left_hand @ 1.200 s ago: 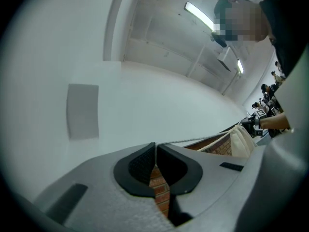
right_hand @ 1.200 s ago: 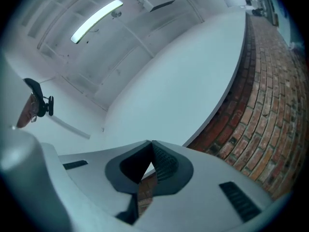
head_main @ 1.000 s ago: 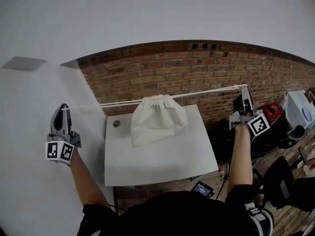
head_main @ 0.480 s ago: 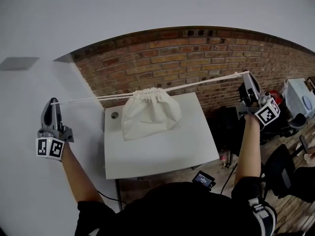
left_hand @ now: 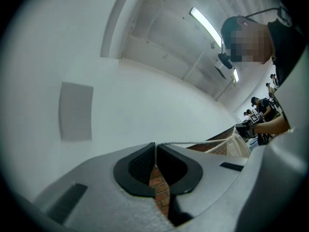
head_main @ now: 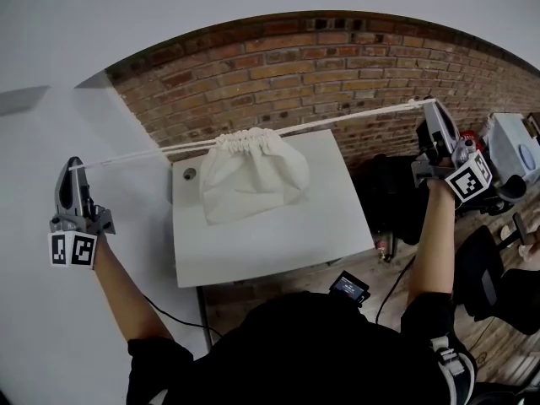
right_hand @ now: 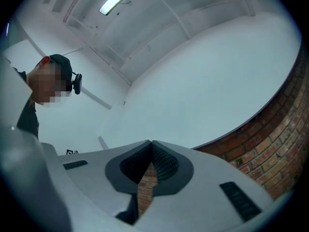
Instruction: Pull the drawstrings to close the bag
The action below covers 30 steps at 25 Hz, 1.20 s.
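Bag (head_main: 249, 180) between left claw (head_main: 69, 165), right claw (head_main: 430, 106)

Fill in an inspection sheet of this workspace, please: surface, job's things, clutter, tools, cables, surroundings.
Surface: white rectangular table, only the bag over it; small round hole near its far left corner.
Job's things: white cloth drawstring bag, mouth gathered shut; white drawstrings stretched taut to both sides.
Clutter: nothing seen on the table; small black device with a screen below its near edge.
Tools: left tool shut on the drawstrings' left end; right tool shut on their right end.
Cables: thin black cable below the left arm.
Surroundings: red brick wall behind the table; black chair at the right.
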Tool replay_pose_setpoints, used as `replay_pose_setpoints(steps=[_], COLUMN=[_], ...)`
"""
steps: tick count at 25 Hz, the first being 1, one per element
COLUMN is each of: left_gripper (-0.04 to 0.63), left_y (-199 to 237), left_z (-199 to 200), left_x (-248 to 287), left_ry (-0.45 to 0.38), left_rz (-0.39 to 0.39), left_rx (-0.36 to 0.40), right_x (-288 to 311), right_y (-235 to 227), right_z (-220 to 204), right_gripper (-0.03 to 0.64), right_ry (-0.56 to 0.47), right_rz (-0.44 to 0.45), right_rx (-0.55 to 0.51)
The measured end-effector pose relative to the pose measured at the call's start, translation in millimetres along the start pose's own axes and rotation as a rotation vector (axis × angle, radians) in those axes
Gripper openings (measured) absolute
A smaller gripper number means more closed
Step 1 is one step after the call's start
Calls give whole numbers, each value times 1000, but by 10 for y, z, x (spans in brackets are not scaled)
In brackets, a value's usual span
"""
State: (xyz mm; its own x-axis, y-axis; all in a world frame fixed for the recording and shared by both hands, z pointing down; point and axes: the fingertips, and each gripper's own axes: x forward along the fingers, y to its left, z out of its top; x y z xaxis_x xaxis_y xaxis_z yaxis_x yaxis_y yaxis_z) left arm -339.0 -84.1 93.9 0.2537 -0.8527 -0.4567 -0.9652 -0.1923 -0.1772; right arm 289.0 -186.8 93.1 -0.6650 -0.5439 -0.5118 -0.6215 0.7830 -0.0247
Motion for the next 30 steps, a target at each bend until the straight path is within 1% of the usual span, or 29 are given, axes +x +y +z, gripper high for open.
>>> replay_pose_setpoints(steps=[4,9,12,20,25,30], left_gripper=[20,20,20,20,20,20], left_y=[-55,-137,-192,-438,-587,-671], left_z=[-34,-104,-113,-87,-117,-124], left_x=[-54,-111,-115,-176,-212,-201], left_ry=[22,42,49,52,60,76], left_rz=[2,9,13,40,52,60], left_rx=[-2,-13,-12,-18,-24,-25], right_x=[-36,-113,-180,-339,-449,-495], right_y=[0,-63,-120,-193,-273,-377], right_z=[-44,-127,-124,-38,-94,-154], right_gripper=[5,5,5,5,5,5], right_ry=[28,73,79,91,119,125], right_rz=[20,23,21,52,58,59], right_rx=[8,11,18,9,15,40])
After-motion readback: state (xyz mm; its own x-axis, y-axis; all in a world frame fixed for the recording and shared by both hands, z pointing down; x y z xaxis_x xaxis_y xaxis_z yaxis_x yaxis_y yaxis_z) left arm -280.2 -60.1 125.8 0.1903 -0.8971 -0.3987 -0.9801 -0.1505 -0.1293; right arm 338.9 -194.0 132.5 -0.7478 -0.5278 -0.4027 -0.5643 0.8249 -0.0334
